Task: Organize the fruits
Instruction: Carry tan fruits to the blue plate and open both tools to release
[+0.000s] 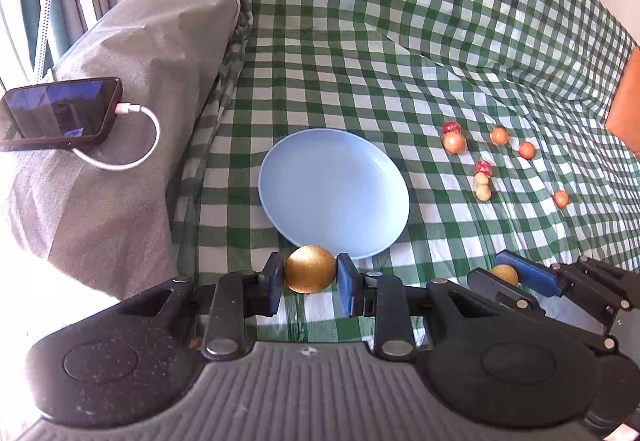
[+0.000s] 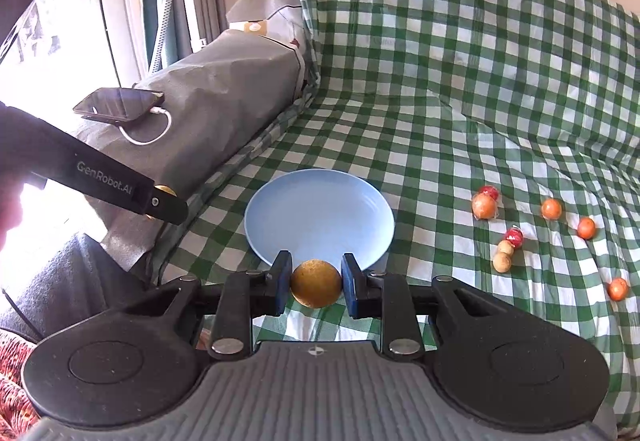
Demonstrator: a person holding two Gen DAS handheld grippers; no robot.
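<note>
My left gripper (image 1: 310,277) is shut on a golden-yellow round fruit (image 1: 310,269) just short of the near rim of an empty light blue plate (image 1: 334,197). My right gripper (image 2: 316,283) is shut on a brownish-yellow round fruit (image 2: 316,283) at the near rim of the same plate (image 2: 320,217). The right gripper also shows in the left wrist view (image 1: 516,277), low at the right. Several small fruits lie loose on the checked cloth right of the plate: orange ones (image 2: 551,208), red ones (image 2: 513,237), pale ones (image 2: 502,261).
A green-and-white checked cloth (image 2: 460,81) covers the surface and rises at the back. Left of it is a grey covered ledge (image 1: 132,81) with a phone (image 1: 60,113) on a white charging cable. An orange object (image 1: 626,97) is at the far right.
</note>
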